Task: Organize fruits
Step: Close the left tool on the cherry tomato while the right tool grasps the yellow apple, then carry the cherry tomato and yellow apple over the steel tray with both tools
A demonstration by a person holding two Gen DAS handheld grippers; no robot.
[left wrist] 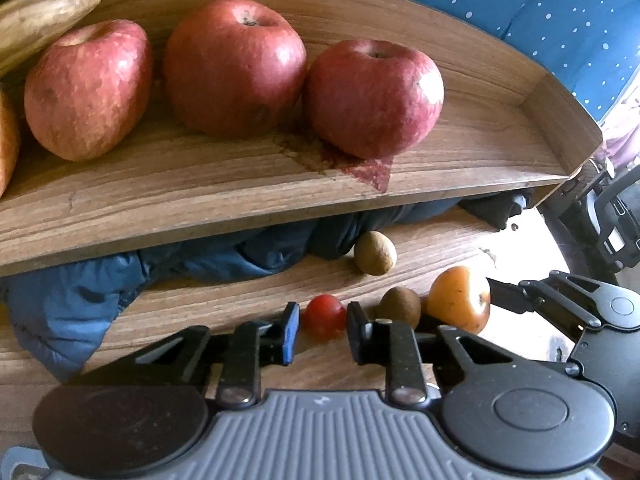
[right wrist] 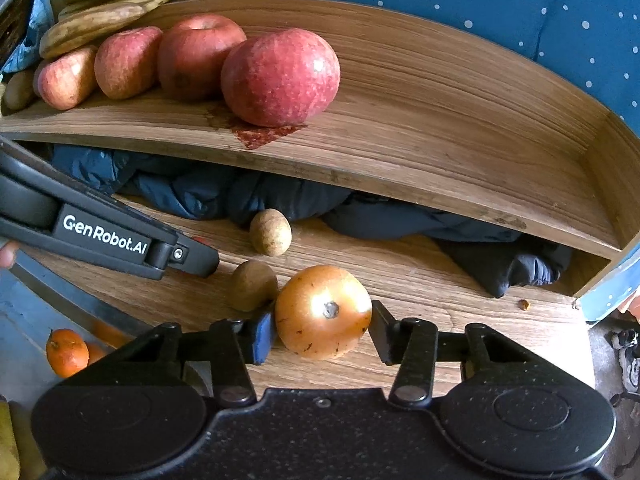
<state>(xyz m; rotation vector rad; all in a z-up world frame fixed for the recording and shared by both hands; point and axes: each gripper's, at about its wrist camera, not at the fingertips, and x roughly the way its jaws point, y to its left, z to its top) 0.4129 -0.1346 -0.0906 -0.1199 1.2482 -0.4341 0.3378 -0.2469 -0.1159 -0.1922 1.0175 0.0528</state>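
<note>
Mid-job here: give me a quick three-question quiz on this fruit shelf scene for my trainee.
1. True or false: the right gripper brackets the orange persimmon.
2. Which fruit sits between the left gripper fingers?
A. kiwi
B. cherry tomato
C. apple
3. Fill in: in the left wrist view, ___ red apples sit fully in view on the upper wooden shelf.

Key: 1 true; 2 B; 3 three.
</note>
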